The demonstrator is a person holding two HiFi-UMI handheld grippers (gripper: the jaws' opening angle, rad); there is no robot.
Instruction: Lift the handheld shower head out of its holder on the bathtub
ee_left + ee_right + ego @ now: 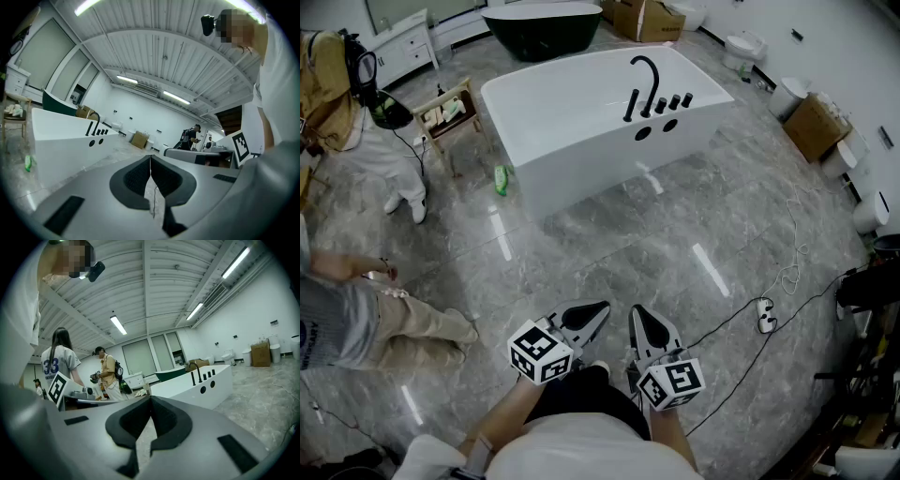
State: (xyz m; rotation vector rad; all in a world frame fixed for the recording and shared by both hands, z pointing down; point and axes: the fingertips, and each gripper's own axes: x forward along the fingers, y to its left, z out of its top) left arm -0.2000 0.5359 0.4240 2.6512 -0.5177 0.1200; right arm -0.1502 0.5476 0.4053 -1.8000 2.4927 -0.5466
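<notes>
A white bathtub (581, 122) stands across the room on the grey marble floor. On its near rim are a black arched faucet (647, 80), small black knobs, and a slim upright black shower head (630, 105) in its holder. The tub also shows in the left gripper view (56, 143) and in the right gripper view (187, 386). My left gripper (602, 307) and right gripper (637, 310) are held side by side close to my body, far short of the tub. Both are shut with nothing between the pads (140, 176) (161, 416).
A green bottle (502, 178) lies by the tub's left corner, next to a wooden stool (445, 111). A dark tub (542, 23) stands behind. One person sits on the floor at left (366, 323). A power strip with cables (766, 319) lies right. Boxes (814, 127) line the wall.
</notes>
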